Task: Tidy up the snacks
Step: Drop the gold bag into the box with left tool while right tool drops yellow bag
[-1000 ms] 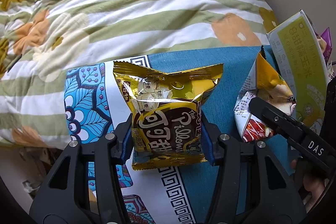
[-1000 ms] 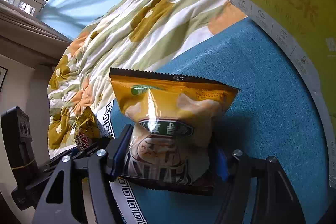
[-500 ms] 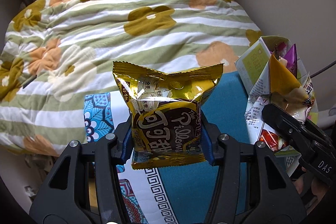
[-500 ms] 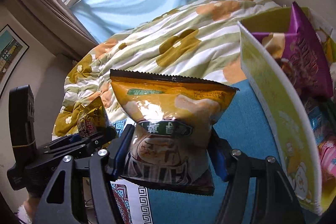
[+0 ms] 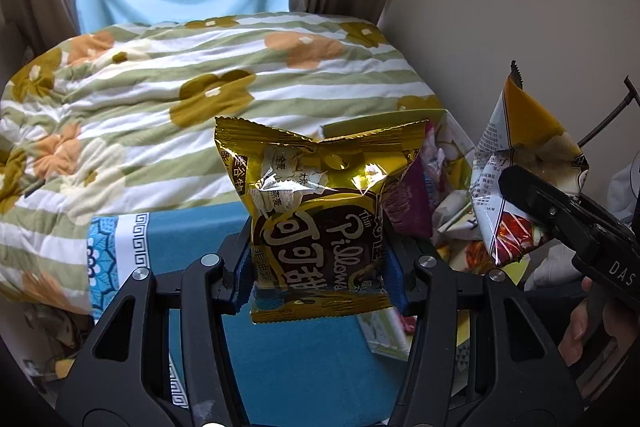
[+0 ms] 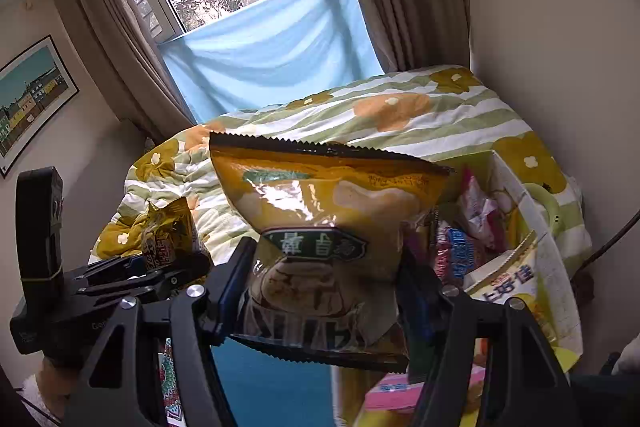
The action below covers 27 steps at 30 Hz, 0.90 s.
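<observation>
Left hand-held gripper (image 5: 320, 267): you've got it clamped on the gold bag (image 5: 318, 215), blue pads squeezing both lower sides, bag upright and lifted clear of the teal cloth (image 5: 304, 367).
Gold bag: shiny foil with a brown label, crinkled along the top seal, hanging right in front of your left camera.
Right hand-held gripper (image 6: 324, 301): closed on the yellow bag (image 6: 328, 227), pinching its lower half, serrated top edge up and tilted a little to the right.
Yellow bag: held in the air, its right corner overlapping the near-left edge of the box (image 6: 520, 267); in the left view it sits off to the right (image 5: 528, 171), beside and above the box.
Box: open-topped, pale yellow-green card, resting on the right side of the teal cloth just beside the wall, already stuffed with packets (image 6: 476, 211) in pink, purple and blue.
Quilt (image 5: 160, 99): striped green and white with orange and mustard flowers, bunched up on the far side of the cloth.
Far end: blue curtain (image 6: 272, 47) across the lower window, brown drapes either side.
Your two grippers: side by side, left one showing at the left edge of the right view (image 6: 168, 263) with its gold bag.
</observation>
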Each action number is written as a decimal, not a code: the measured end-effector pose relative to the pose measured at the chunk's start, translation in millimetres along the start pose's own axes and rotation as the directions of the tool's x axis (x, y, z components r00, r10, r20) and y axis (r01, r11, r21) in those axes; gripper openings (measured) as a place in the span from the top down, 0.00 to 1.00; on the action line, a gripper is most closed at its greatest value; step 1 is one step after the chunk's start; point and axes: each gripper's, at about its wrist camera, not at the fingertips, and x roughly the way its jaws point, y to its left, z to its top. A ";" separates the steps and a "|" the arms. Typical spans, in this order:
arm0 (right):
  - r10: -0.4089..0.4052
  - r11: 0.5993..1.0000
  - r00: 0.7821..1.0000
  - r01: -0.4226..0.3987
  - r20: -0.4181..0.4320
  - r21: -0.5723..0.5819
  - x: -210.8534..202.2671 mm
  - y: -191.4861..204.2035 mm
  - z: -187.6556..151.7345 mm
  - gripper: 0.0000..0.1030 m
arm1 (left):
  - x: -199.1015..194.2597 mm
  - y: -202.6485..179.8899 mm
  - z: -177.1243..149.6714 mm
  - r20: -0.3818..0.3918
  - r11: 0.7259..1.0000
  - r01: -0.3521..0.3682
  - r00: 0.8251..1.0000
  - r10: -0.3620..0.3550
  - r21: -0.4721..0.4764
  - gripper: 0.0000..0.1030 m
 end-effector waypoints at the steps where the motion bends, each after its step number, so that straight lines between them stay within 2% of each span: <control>1: -0.003 1.000 1.000 0.003 0.001 -0.003 -5.0 -13.4 3.5 0.40 | 4.5 -15.7 -0.5 -0.002 1.000 0.000 1.000 0.000 -0.001 0.53; 7: 0.005 1.000 1.000 -0.006 -0.015 -0.027 -22.5 -85.6 17.4 0.40 | 41.0 -91.6 -9.4 -0.053 0.999 -0.003 0.999 0.001 -0.036 0.53; 10: 0.017 0.999 0.999 -0.018 -0.035 -0.035 -22.3 -110.6 21.5 0.40 | 60.9 -111.5 -16.6 -0.100 0.998 -0.014 0.995 0.008 -0.062 0.52; 11: 0.019 0.999 0.999 -0.021 -0.041 -0.037 -22.9 -118.0 22.5 0.40 | 67.5 -116.8 -18.3 -0.118 0.997 -0.010 0.993 0.001 -0.077 0.49; 13: 0.030 0.999 0.998 -0.033 -0.058 -0.036 -21.6 -130.7 24.3 0.40 | 75.5 -123.6 -23.0 -0.137 0.995 -0.016 0.991 0.003 -0.096 0.32; 14: 0.035 0.999 0.997 -0.037 -0.063 -0.036 -20.7 -135.9 25.8 0.40 | 75.4 -125.2 -25.5 -0.131 0.995 -0.027 0.991 0.014 -0.099 0.11; 15: 0.040 0.998 0.997 -0.042 -0.070 -0.037 -19.7 -140.5 26.9 0.40 | 73.5 -126.6 -27.2 -0.117 0.994 -0.037 0.993 0.025 -0.101 0.00; 21: 0.065 0.997 0.993 -0.069 -0.098 -0.039 -9.2 -156.6 27.9 0.40 | 60.7 -113.9 -32.4 -0.096 0.989 -0.094 0.992 0.084 -0.111 0.00; 27: 0.074 0.993 0.990 -0.084 -0.118 -0.081 5.7 -153.0 40.0 0.40 | 61.2 -92.8 -33.5 -0.099 0.979 -0.123 0.989 0.108 -0.161 0.00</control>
